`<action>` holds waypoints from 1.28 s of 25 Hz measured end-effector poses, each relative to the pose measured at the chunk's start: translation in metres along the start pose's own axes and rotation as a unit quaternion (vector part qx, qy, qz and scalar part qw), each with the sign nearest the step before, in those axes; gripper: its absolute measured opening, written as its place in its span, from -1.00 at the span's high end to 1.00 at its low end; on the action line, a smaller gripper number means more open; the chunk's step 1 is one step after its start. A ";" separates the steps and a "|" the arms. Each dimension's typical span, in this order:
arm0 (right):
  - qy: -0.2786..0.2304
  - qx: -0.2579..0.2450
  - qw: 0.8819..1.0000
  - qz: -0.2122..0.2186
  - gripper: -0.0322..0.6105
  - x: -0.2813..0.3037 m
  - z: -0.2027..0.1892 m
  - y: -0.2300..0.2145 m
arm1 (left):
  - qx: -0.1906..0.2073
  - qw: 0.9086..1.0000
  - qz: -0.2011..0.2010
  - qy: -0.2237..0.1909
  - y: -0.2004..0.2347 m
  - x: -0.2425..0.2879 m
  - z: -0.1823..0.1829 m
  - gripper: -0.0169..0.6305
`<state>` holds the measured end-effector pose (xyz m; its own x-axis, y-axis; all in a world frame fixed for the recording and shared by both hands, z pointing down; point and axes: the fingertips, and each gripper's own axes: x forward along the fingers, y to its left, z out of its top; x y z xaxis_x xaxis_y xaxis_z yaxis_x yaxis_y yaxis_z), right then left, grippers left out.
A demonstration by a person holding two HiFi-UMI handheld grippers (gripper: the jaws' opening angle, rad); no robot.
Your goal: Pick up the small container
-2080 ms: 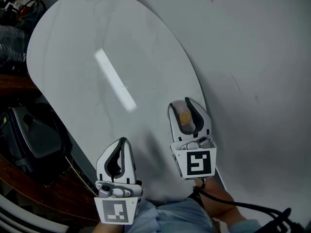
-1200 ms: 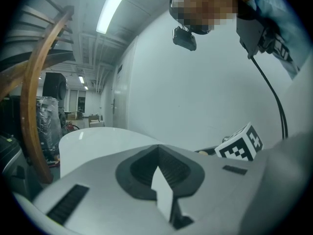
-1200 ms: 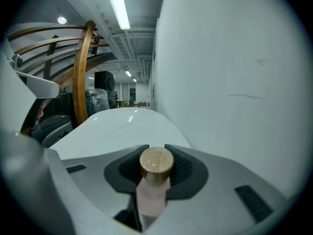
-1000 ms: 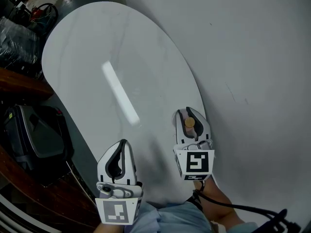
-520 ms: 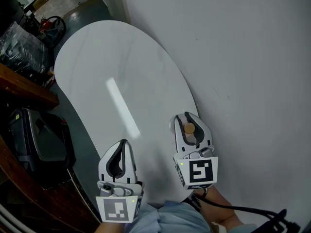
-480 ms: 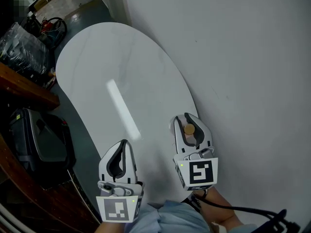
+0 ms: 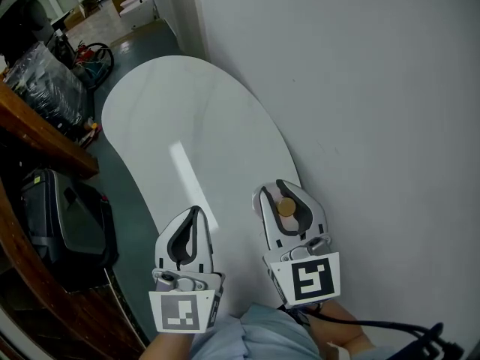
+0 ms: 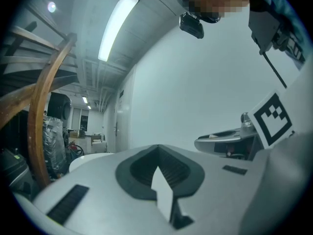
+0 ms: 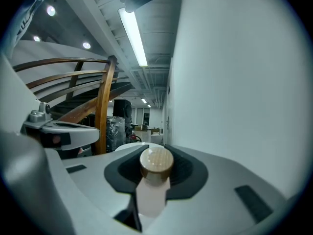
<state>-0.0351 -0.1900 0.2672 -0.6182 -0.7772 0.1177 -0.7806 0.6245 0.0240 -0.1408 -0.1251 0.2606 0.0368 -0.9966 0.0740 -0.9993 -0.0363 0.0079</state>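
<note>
Head view — container (image 7: pixel 286 208) in right tongs (image 7: pixel 279 195)

White oval counter (image 7: pixel 187 118) beside a plain white wall (image 7: pixel 360 88).
The glossy top mirrors a bright strip of light. To its left are a wooden rail (image 7: pixel 45 137), a black case (image 7: pixel 64 227) on the dark floor (image 7: pixel 139 201), and a plastic-wrapped bundle (image 7: pixel 49 81).

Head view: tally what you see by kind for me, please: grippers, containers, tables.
grippers: 2 (left gripper, right gripper)
small container: 1, between the right gripper's jaws
table: 1
total: 4
</note>
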 end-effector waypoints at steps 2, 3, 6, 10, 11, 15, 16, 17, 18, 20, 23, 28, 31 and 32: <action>0.000 -0.004 1.000 0.007 0.61 -0.003 0.003 0.005 | 0.007 1.000 0.003 -0.012 0.001 0.000 0.009 0.95; -0.004 -0.004 1.000 0.009 0.61 -0.003 0.005 0.008 | 0.014 1.000 0.004 -0.017 0.002 0.000 0.013 0.95; -0.028 -0.003 0.999 0.021 0.61 -0.004 0.010 0.015 | 0.015 1.000 0.009 -0.022 0.004 -0.002 0.018 0.95; -0.002 -0.011 1.000 0.022 0.61 -0.005 0.002 0.016 | 0.011 0.999 0.011 -0.028 0.005 -0.002 0.022 0.95; -0.003 -0.010 1.000 0.022 0.61 -0.005 0.003 0.016 | 0.011 0.999 0.011 -0.028 0.004 -0.001 0.022 0.95; -0.008 -0.008 1.000 0.029 0.61 -0.003 0.002 0.016 | 0.016 1.000 0.009 -0.025 0.003 0.001 0.022 0.95; -0.003 -0.009 1.000 0.030 0.61 -0.003 0.000 0.016 | 0.022 0.999 0.008 -0.022 0.004 0.001 0.021 0.95; -0.002 -0.009 1.000 0.029 0.61 -0.003 0.000 0.016 | 0.026 0.999 0.007 -0.020 0.004 0.001 0.020 0.95; -0.005 -0.007 1.000 0.029 0.61 -0.003 0.001 0.016 | 0.022 1.000 0.008 -0.020 0.004 0.001 0.019 0.95; -0.020 -0.002 0.999 0.027 0.61 -0.002 0.004 0.014 | 0.014 1.000 0.008 -0.024 0.002 0.003 0.019 0.95; -0.040 0.006 0.999 0.023 0.61 -0.002 0.011 0.013 | 0.013 1.000 0.005 -0.024 0.001 0.004 0.018 0.95; -0.024 -0.001 1.000 0.019 0.61 -0.004 0.007 0.013 | 0.016 1.000 0.002 -0.025 0.001 0.003 0.020 0.95; -0.027 0.001 1.000 0.017 0.61 -0.004 0.008 0.011 | 0.023 0.999 -0.001 -0.028 0.000 0.004 0.022 0.95; -0.029 0.003 0.999 0.014 0.61 -0.004 0.009 0.009 | 0.018 1.000 0.000 -0.026 -0.001 0.004 0.020 0.95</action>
<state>-0.0407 -0.1818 0.2580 -0.6444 -0.7624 0.0599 -0.7630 0.6462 0.0157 -0.1396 -0.1309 0.2406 0.0375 -0.9990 0.0227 -0.9989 -0.0381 -0.0281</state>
